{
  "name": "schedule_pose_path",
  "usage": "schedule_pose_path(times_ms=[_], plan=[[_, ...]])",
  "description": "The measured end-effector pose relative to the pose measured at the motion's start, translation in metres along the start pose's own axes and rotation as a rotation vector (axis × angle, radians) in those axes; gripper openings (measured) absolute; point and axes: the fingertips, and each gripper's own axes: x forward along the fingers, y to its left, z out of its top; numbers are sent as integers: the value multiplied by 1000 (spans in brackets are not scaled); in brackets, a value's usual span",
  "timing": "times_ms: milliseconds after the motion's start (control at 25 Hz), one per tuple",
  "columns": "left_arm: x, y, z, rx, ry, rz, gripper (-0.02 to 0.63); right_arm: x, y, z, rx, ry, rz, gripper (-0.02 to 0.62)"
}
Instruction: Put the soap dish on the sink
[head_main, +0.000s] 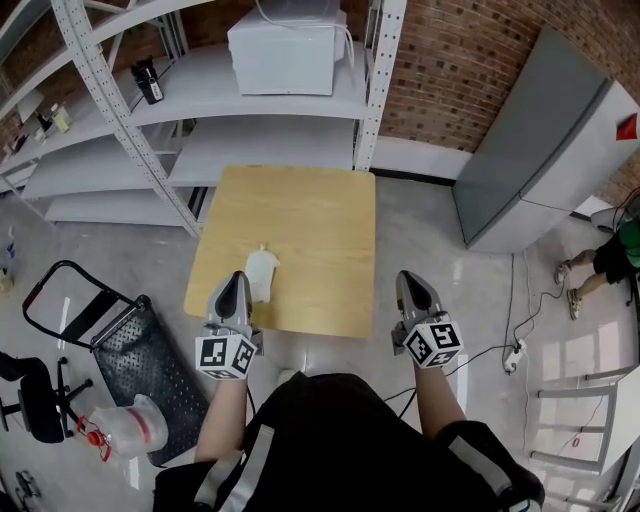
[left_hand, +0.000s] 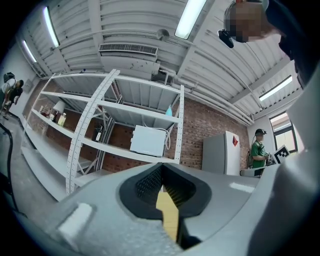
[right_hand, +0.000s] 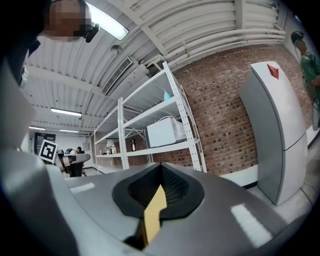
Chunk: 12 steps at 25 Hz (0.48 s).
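A small white object, which I take for the soap dish (head_main: 262, 274), lies on the wooden table (head_main: 320, 230) near its front left edge. My left gripper (head_main: 236, 280) is held level just to the left of it, close beside it; I cannot tell whether they touch. Its jaws are shut with nothing between them. In the left gripper view, only a sliver of tabletop shows past the left gripper (left_hand: 162, 186). My right gripper (head_main: 408, 278) hovers off the table's front right corner, shut and empty, as the right gripper (right_hand: 159, 186) shows in its own view too. No sink is in view.
Grey metal shelving (head_main: 250, 100) stands behind the table with a white box-like appliance (head_main: 288, 50) on it. A grey cabinet (head_main: 540, 150) is at the right, a black cart (head_main: 120, 340) on the floor at the left. A seated person (head_main: 610, 255) is at the far right.
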Motion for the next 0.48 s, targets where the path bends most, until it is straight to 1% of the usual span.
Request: schedule_pose_path(times_ms=[120,240,360,480], plan=[[4,5,2,3,1,2,0,4,2,6,-12,-16,-1,5],[8,9,4,3,-1,8,0,8,4,11,0,-29,0,5],[13,5,5,0,0,-10,0,12,3,14,17,-32,0,5],[19,-1,6,5,6,-34,0,16,3,19,6,-34,0,5]])
